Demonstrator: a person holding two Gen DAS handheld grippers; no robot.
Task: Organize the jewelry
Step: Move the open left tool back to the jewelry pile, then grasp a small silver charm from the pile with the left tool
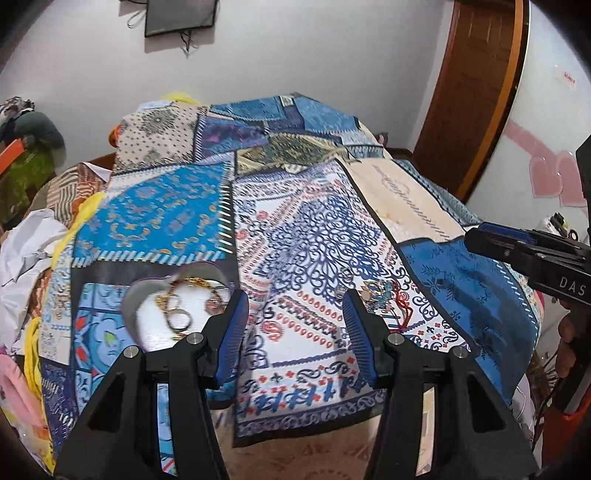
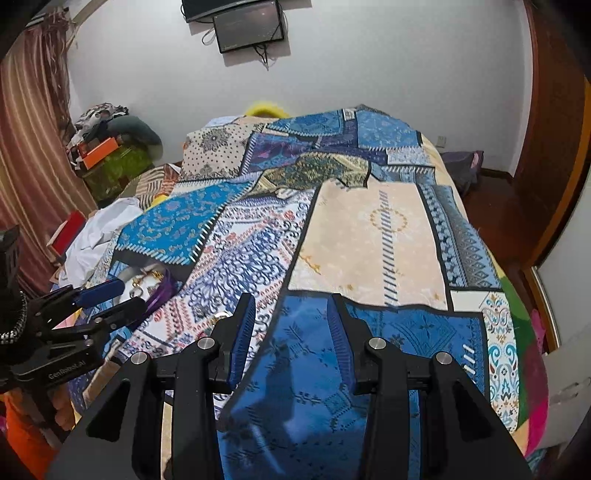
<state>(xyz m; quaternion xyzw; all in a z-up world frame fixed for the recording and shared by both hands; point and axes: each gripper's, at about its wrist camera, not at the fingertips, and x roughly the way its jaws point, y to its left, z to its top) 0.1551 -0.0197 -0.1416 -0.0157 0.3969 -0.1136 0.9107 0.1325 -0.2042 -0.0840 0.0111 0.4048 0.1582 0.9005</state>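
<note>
A heart-shaped jewelry box (image 1: pixel 147 314) with a white lining lies on the patchwork bedspread (image 1: pixel 314 229), holding gold chains and rings (image 1: pixel 177 310). It also shows in the right wrist view (image 2: pixel 147 282). Small silver pieces (image 1: pixel 341 284) and a blue-and-red ornament (image 1: pixel 380 291) lie loose on the spread. My left gripper (image 1: pixel 295 299) is open and empty, just right of the box. My right gripper (image 2: pixel 291 302) is open and empty over a blue patch; it also shows in the left wrist view (image 1: pixel 517 247).
White cloth and papers (image 1: pixel 26 251) pile at the bed's left side. Clothes and boxes (image 2: pixel 107 147) are stacked in the far left corner. A wooden door (image 1: pixel 469 92) stands at the right. A screen (image 2: pixel 251 26) hangs on the wall.
</note>
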